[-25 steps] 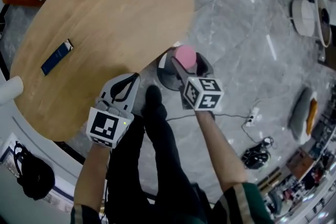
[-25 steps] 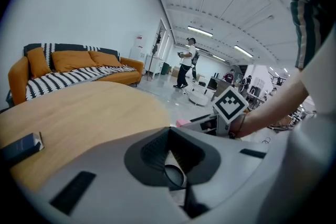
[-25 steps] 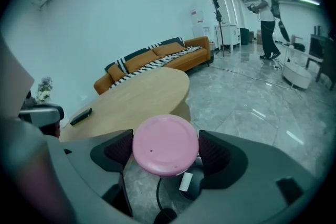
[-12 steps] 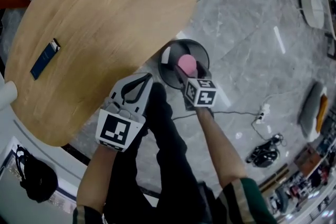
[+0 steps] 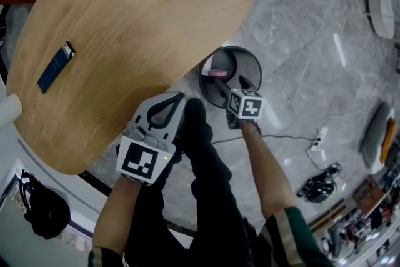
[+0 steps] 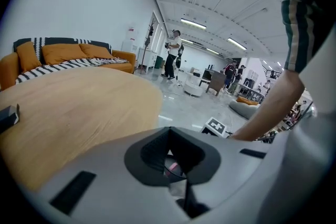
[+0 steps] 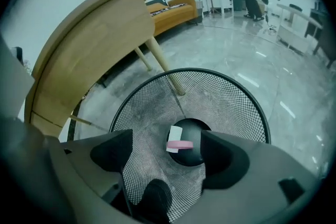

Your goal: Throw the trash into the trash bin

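The pink piece of trash (image 7: 180,144) lay at the bottom of the mesh trash bin (image 7: 148,108), resting against a white slip of paper (image 7: 175,134). Half a second before, it had sat between the jaws of the right tool (image 7: 167,140). Now those jaws stood wide apart over the bin's mouth with nothing between them, so the drop looked done.

In the head view the bin (image 5: 252,61) stood at frame centre, tucked against the rim of the round wooden table (image 5: 125,28), whose leg (image 7: 159,60) slanted just behind it. The left tool (image 5: 177,97) hung nearby at lower left, its jaws closed together and holding nothing. Open marble floor (image 5: 300,28) spread to the right, giving the right tool free room to lift away, with only a cable (image 5: 281,137) trailing below.
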Tool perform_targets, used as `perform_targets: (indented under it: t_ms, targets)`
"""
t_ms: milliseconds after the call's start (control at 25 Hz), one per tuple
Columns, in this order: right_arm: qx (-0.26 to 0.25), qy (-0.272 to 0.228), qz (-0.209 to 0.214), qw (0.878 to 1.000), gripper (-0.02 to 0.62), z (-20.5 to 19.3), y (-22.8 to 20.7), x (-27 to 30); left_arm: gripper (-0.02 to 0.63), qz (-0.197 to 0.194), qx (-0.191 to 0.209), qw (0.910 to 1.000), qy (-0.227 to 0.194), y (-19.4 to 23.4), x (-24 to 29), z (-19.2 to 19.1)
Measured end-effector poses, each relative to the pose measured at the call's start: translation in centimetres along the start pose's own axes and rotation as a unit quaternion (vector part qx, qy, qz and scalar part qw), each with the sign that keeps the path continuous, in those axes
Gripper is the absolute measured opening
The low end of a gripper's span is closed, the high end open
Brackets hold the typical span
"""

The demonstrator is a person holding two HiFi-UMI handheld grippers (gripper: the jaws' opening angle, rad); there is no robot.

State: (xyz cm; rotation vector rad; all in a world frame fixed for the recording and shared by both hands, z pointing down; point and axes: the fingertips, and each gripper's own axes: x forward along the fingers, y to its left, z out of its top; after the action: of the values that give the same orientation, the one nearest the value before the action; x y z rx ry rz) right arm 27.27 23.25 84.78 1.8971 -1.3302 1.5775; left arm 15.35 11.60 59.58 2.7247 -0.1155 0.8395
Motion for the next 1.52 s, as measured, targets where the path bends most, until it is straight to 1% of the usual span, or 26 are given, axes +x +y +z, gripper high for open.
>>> perform_targets:
  t_ms: [120, 280, 360, 400, 480, 520, 600, 680, 840, 1080, 1320, 1520]
  targets:
    - [-0.006, 0.008, -0.008, 1.000, 0.388, -0.5, -0.3, 0.0, 0.000, 0.006, -0.007, 1.0000, 0.002, 0.5, -0.7, 0.0]
    - [-0.012, 0.022, -0.005, 1.000, 0.387, -0.5, 0.6, -1.1, 0.000, 0.008, -0.005, 0.9999, 0.004, 0.7, -1.9, 0.2]
    - [-0.012, 0.020, -0.012, 1.000, 0.372, -0.1, 1.0, -2.1, 0.000, 0.013, -0.011, 0.9999, 0.001, 0.8, -2.8, 0.4]
    - [-0.018, 0.018, -0.021, 0.999, 0.329, 0.2, 1.1, -2.8, 0.000, 0.015, -0.011, 0.9998, 0.001, 0.8, -3.2, 0.6]
    - [-0.049, 0.011, -0.041, 0.998, 0.147, 1.1, 1.5, -4.2, 0.000, 0.018, -0.007, 0.9998, 0.003, 1.0, -4.3, 0.8]
    - [-0.066, 0.011, -0.045, 0.997, 0.083, 1.4, 1.8, -4.8, 0.000, 0.022, -0.014, 0.9997, 0.001, 1.2, -4.9, 1.0]
    - [-0.087, 0.018, -0.038, 0.995, 0.002, 1.5, 2.7, -6.0, 0.000, 0.032, -0.034, 0.9989, -0.004, 1.4, -6.2, 1.4]
    - [-0.094, 0.018, -0.024, 0.995, 0.000, 1.5, 3.8, -7.3, 0.000, 0.042, -0.048, 0.9979, -0.006, 1.8, -7.7, 1.7]
    - [-0.101, 0.005, -0.007, 0.995, -0.001, 2.6, 6.2, -10.6, 0.000, 0.060, -0.059, 0.9964, -0.007, 2.7, -10.9, 2.2]
    - [-0.121, -0.033, 0.021, 0.992, 0.000, 5.3, 10.3, -15.6, 0.000, 0.093, -0.078, 0.9924, -0.016, 4.4, -15.9, 2.9]
    - [-0.156, -0.067, 0.044, 0.984, 0.000, 8.4, 15.3, -19.0, 0.000, 0.127, -0.100, 0.9865, -0.029, 6.0, -19.8, 2.9]
    - [-0.191, -0.081, 0.063, 0.976, -0.001, 9.8, 20.1, -19.7, 0.000, 0.152, -0.108, 0.9819, -0.035, 7.3, -22.7, 1.9]
